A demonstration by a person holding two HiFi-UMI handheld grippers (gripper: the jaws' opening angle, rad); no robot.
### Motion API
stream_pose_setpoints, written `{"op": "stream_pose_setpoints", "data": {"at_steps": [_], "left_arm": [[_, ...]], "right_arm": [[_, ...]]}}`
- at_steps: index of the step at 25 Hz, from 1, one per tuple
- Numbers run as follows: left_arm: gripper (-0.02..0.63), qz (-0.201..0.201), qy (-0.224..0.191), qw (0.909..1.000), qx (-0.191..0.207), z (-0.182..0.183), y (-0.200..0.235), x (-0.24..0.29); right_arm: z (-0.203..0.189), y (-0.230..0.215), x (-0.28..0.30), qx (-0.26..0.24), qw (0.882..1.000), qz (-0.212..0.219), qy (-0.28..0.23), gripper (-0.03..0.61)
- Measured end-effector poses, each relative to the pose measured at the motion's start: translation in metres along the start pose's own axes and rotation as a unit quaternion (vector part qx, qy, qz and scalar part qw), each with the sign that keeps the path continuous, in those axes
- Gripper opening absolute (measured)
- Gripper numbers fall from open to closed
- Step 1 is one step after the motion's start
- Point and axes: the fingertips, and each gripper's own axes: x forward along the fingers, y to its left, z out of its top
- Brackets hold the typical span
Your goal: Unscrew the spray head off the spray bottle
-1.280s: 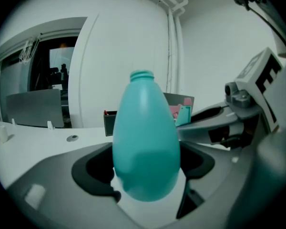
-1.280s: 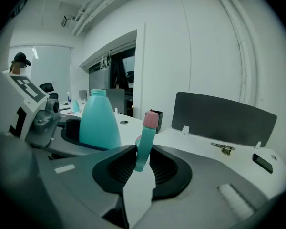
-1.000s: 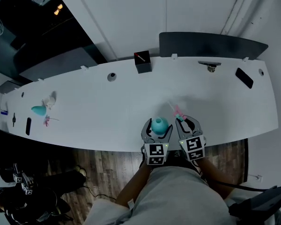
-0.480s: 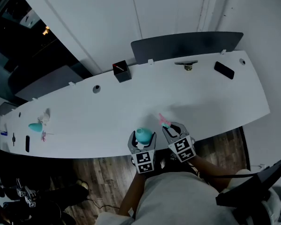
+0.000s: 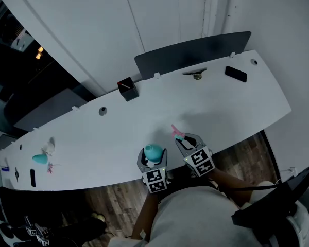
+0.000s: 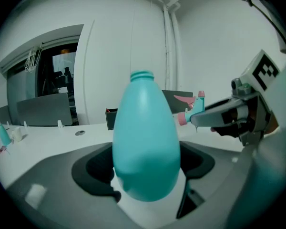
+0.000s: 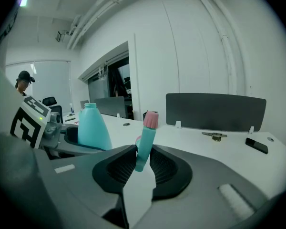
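Left claw wide, right claw narrow, both full.

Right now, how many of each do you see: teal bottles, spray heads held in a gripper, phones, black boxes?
teal bottle: 2
spray head: 1
phone: 1
black box: 1
Total: 5

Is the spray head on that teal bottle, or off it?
Off. The bottle in the left tool has a bare, open neck; the spray head is clamped apart from it in the right tool.
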Motion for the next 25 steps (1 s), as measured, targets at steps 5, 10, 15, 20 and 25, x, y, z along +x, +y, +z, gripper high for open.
{"op": "stream_pose_setpoints", "data": {"at_steps": [5,10,15,20,25], "left_arm": [[0.4,-0.01,-0.001,0.9999,-0.001,0.0,0.009,-0.002],[0.399,-0.016,-0.005,0.9998,0.003,0.002,0.011,-0.003],[0.399,-0.02,-0.011,0.9997,0.005,0.004,0.009,-0.005],[0.399,-0.02,-0.01,0.9997,0.004,0.003,0.008,-0.008],[0.399,-0.017,-0.009,0.9998,0.002,0.002,0.007,-0.012]], "right_arm": [[0.009,0.011,0.002,0.007,1.0,-0.004,-0.01,0.089],[0.017,0.017,0.004,0.001,1.0,-0.011,-0.024,0.089],[0.016,0.019,0.0,0.001,1.0,-0.016,-0.026,0.089],[0.016,0.022,-0.003,0.0,1.0,-0.012,-0.024,0.089],[0.016,0.024,-0.006,-0.002,1.0,-0.01,-0.026,0.089]]}}
